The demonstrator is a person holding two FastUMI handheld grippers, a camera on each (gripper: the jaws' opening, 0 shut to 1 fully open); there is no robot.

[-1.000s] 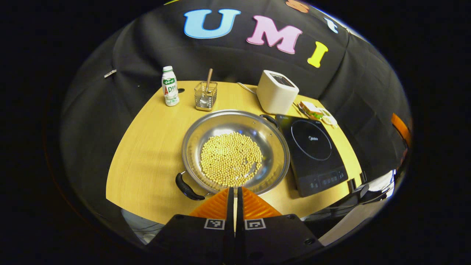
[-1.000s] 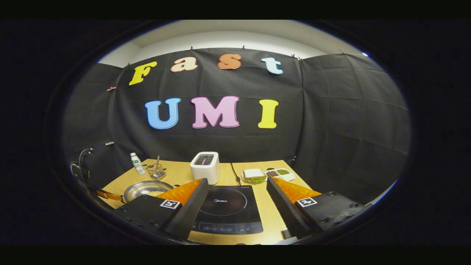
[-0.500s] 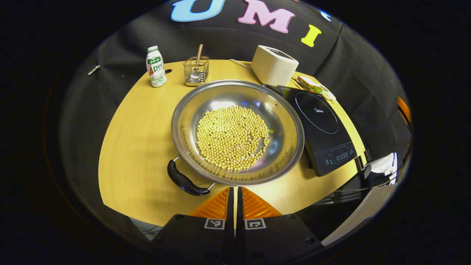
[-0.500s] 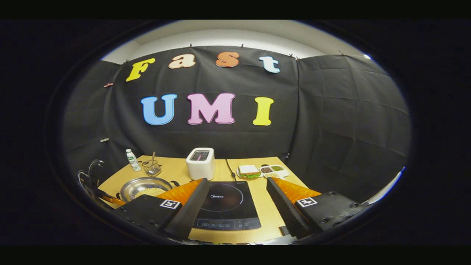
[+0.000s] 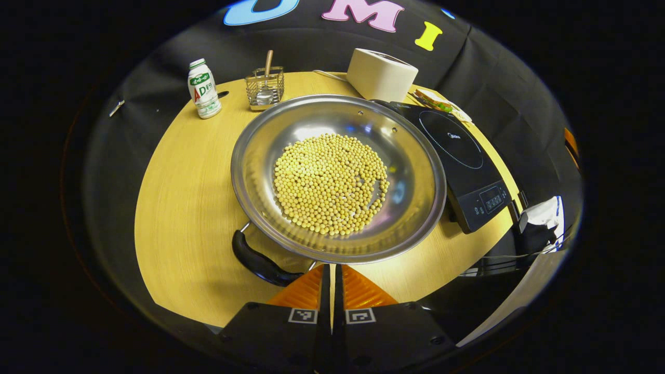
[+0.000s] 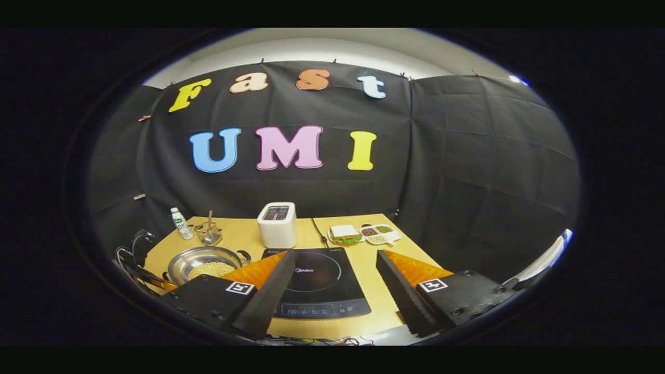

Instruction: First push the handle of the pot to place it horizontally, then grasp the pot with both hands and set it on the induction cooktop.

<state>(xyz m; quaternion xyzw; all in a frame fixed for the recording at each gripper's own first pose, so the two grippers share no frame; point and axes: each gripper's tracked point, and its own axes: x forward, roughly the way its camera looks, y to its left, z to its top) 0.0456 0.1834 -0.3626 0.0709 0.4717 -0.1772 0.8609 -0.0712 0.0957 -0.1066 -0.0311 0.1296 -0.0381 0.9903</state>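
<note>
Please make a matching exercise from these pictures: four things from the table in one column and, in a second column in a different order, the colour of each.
Things:
1. pot
2. toaster
3. induction cooktop
4. table

Colours:
a. black
b. light wood yellow
c. shiny silver
d. white

Right pairs: 1-c, 2-d, 3-a, 4-b

Pot [image 5: 415,208] left of cooktop [image 5: 467,166]; toaster [image 5: 381,75] behind.
</note>
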